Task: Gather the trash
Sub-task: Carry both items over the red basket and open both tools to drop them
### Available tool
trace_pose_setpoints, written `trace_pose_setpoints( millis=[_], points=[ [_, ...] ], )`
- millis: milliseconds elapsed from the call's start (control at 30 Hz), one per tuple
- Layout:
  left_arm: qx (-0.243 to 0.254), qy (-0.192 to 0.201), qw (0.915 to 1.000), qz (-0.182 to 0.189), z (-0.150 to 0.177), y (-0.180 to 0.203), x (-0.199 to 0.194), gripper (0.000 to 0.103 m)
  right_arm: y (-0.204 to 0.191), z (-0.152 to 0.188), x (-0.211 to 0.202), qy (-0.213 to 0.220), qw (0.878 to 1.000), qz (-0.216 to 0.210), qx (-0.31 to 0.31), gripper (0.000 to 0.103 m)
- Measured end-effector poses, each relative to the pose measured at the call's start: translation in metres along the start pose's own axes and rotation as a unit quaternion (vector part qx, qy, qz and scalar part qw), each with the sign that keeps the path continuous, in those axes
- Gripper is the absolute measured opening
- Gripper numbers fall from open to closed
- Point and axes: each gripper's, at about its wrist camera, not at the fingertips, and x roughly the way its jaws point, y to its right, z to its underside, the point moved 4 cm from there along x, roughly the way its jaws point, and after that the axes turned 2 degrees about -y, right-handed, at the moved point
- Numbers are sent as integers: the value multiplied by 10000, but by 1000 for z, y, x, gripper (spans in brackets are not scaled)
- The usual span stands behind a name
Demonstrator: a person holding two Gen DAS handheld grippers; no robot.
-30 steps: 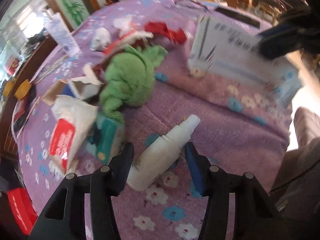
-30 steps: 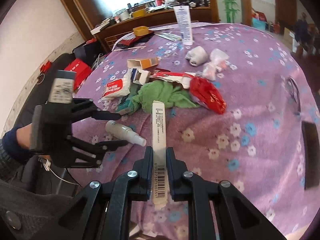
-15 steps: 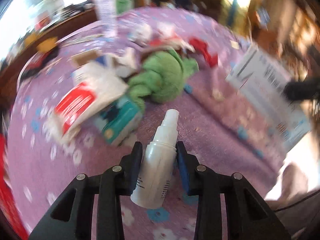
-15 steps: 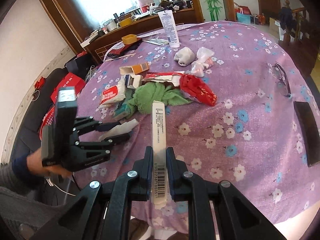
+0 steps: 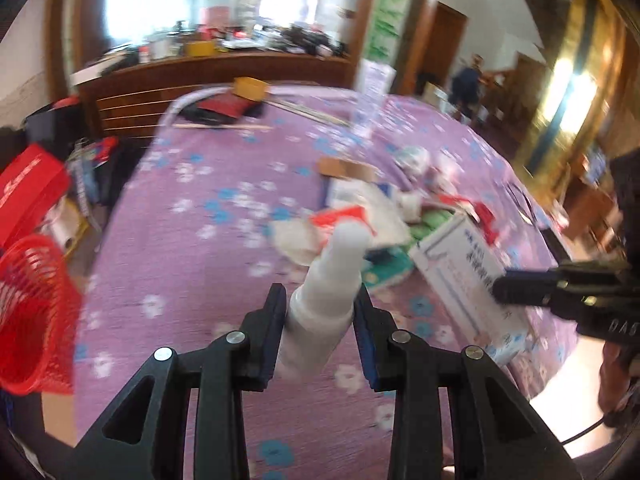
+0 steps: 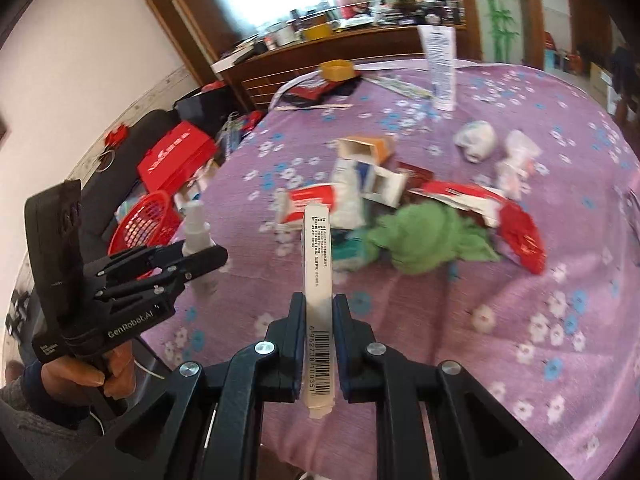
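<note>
Gripping a white spray bottle [image 5: 324, 300] by its body, the left hand-held gripper [image 5: 320, 332] carries it clear of the purple floral worktop [image 5: 192, 248], nozzle forward, probably bound for the red mesh basket [image 5: 32, 312] off the worktop's left edge. The right hand-held gripper [image 6: 318, 344] is clenched on a flat white carton [image 6: 318, 264], apparently so that both go together.

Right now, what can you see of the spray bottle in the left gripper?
The spray bottle is small, white, plastic-looking, with a round body narrowing to a capped nozzle. The left gripper is shut on its body, one pad on each side, nozzle pointing away from the camera. In the right wrist view it stands roughly upright, off the purple tablecloth, with the red basket just behind. Any label is too blurred to read.
</note>
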Motion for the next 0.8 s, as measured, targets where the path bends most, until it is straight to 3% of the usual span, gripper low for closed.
trace_pose_setpoints(
  millis=[267, 600, 800],
  points=[
    [-744, 397, 9947, -582, -1, -84, -53, 29, -74, -27, 38, -258, 9965, -450, -649, 14],
    [-1791, 741, 9723, -1307, 15, -216, -103, 29, -194, -76, 100, -478, 9833, -1005, -1442, 14],
    [-2111, 610, 9649, -1435, 24, -274, -102, 29, -256, -100, 154, -683, 9775, -1139, -1641, 15]
  ],
)
